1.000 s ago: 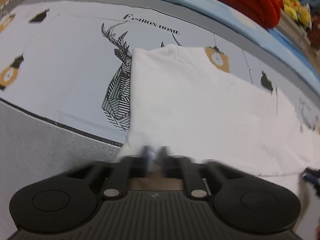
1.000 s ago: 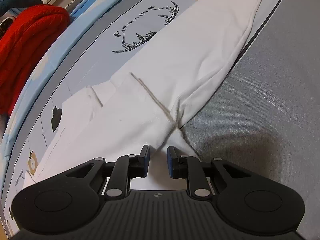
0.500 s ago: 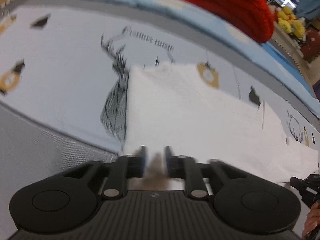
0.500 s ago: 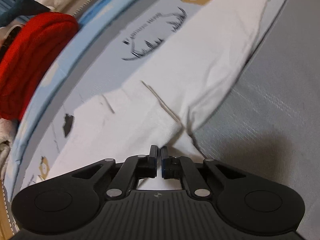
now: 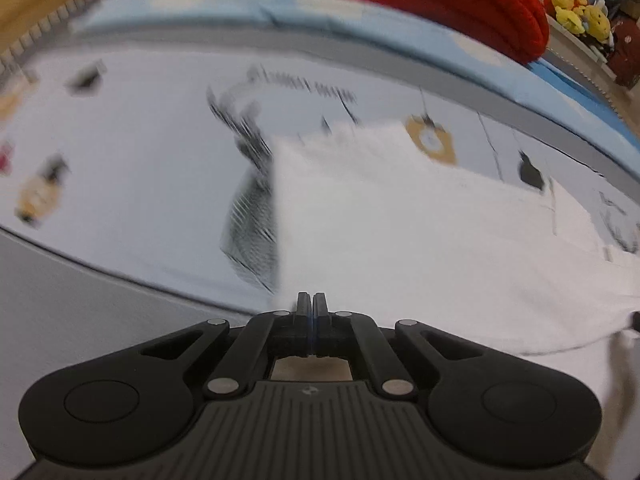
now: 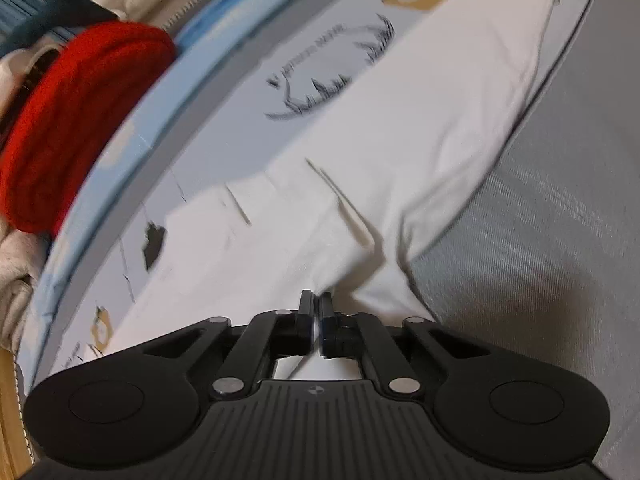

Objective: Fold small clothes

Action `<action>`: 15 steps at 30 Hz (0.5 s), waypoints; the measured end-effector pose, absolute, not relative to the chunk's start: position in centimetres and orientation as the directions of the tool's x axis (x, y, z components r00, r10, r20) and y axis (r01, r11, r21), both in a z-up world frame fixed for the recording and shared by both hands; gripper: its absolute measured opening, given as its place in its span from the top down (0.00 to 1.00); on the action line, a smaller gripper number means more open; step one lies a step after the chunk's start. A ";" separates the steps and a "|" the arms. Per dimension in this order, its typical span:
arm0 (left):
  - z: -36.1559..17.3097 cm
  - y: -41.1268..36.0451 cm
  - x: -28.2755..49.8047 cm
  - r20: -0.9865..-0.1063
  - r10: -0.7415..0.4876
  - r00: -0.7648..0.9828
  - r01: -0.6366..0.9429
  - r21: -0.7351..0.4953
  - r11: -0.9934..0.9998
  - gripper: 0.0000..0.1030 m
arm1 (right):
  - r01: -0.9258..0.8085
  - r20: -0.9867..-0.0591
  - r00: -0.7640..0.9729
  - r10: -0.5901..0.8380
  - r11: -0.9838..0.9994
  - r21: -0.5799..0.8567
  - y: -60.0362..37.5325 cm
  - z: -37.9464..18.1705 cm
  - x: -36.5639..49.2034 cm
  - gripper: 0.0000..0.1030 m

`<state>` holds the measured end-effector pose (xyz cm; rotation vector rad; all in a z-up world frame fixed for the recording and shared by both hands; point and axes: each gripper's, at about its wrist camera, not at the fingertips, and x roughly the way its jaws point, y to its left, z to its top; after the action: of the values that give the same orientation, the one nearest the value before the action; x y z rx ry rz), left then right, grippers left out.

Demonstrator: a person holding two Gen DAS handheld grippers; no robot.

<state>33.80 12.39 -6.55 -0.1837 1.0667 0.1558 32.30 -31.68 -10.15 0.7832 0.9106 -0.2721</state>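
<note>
A small white garment [image 5: 400, 220] lies spread on a printed bed sheet [image 5: 140, 160]; it also shows in the right wrist view [image 6: 400, 140], long and partly folded. My left gripper [image 5: 311, 300] is shut on the garment's near corner at its left end. My right gripper [image 6: 315, 300] is shut on the near edge of the garment at its other end, where two folded parts meet. Both held edges are lifted slightly off the sheet.
A red knitted item [image 5: 460, 4] lies at the back of the bed; it also shows in the right wrist view [image 6: 72, 120]. Yellow plush toys [image 5: 580, 16] sit beyond it. A grey band of the cover [image 6: 540, 240] runs along the near side.
Both grippers have closed on the garment's near edge. Both views have pulled back and risen slightly, with motion blur.
</note>
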 end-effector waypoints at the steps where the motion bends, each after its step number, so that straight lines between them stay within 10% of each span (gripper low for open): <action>1: -6.1 12.7 33.8 -0.874 0.055 0.483 -0.224 -0.063 0.972 1.00 | 0.520 -0.780 0.618 0.094 0.695 0.496 -31.8 -9.8 32.2 1.00; 6: -6.4 13.3 34.1 -0.861 -0.112 0.496 -0.202 -0.239 0.950 0.99 | 0.573 -0.821 0.567 0.066 0.685 0.450 -32.4 -10.4 32.2 0.99; 15: -8.4 12.1 34.7 -0.907 -0.091 0.410 -0.203 -0.188 0.961 0.88 | 0.527 -0.734 0.679 -0.001 0.697 0.486 -32.6 -8.5 31.7 0.93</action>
<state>34.74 12.12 -8.42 -0.2878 1.1503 0.0713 31.66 -32.62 -8.49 0.7521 0.7791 -0.3301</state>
